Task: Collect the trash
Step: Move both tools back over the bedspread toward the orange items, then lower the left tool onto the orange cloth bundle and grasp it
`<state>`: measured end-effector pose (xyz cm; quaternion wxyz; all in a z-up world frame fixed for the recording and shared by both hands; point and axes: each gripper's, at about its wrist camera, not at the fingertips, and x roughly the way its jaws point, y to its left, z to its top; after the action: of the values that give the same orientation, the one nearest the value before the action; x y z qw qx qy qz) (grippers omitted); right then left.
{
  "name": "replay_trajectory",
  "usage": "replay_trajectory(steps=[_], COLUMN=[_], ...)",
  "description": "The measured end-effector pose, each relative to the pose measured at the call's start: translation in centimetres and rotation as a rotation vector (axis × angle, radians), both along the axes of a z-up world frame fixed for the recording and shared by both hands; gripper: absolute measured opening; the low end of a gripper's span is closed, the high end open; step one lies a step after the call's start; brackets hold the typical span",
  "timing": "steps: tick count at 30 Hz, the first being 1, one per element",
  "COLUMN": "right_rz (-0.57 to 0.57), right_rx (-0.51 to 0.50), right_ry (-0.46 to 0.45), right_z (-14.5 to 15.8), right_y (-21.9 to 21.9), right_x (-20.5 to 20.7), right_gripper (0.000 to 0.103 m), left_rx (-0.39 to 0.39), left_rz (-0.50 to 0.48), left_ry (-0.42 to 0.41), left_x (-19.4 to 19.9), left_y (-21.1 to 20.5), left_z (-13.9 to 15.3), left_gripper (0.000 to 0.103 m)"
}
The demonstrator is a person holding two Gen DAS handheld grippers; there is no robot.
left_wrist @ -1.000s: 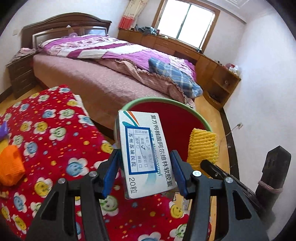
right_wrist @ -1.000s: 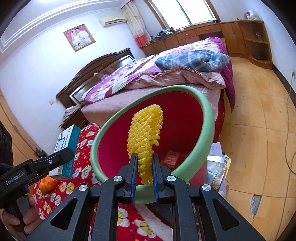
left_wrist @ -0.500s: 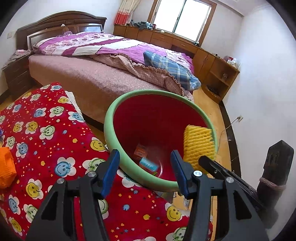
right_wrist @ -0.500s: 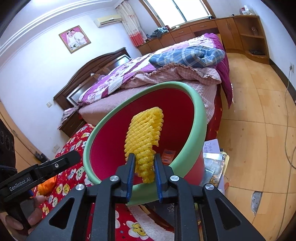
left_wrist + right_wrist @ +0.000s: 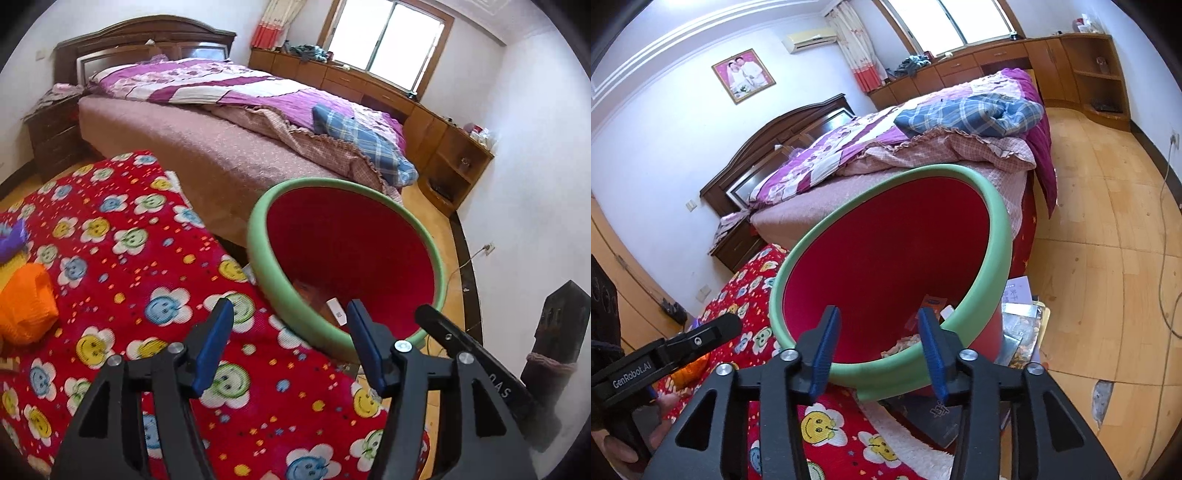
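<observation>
Left wrist view: one red bin with a green rim (image 5: 258,254) stands beside the flowered red cloth (image 5: 129,266); both grippers, left (image 5: 288,343) and right (image 5: 877,345), hold nothing, their jaws opening; one orange lump (image 5: 26,306) lies cut off at the edge; scraps on the bin's floor (image 5: 934,304) are too small to count.
</observation>
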<state>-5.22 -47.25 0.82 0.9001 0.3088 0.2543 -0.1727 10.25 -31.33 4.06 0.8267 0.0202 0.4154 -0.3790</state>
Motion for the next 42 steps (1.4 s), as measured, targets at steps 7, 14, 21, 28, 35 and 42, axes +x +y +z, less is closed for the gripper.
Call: replay_trajectory(steps=[7,14,21,28,35,42], right_rz=[0.002,0.015,0.054,0.099,0.122,0.135], right_rx=[-0.006,-0.024,-0.028,-0.035,-0.048,-0.057], right_ry=[0.004,0.004,0.008,0.024,0.041,0.064], right_z=[0.4,1.1,1.6,1.8,2.0,1.9], right_y=[0.7,1.6,3.1,4.7,6.2,7.2], right_x=[-0.1,-0.1,0.2,0.8,1.3,1.9], right_gripper=[0.059,0.064,0.065,0.065,0.07,0.07], left_rx=[0.015,0.015,0.036,0.078,0.157,0.209], left_rz=[0.089,0.195,0.288,0.361,0.424,0.481], left_ry=[0.022,0.025,0.025,-0.016,-0.046,-0.068], left_x=[0.5,1.1,1.7,2.6,4.4,6.4], left_y=[2.7,6.3,10.2,14.1,18.0,21.4], left_z=[0.0,0.3,0.3,0.9,0.6,-0.1], left_gripper=[0.066,0.07,0.07,0.072,0.073,0.073])
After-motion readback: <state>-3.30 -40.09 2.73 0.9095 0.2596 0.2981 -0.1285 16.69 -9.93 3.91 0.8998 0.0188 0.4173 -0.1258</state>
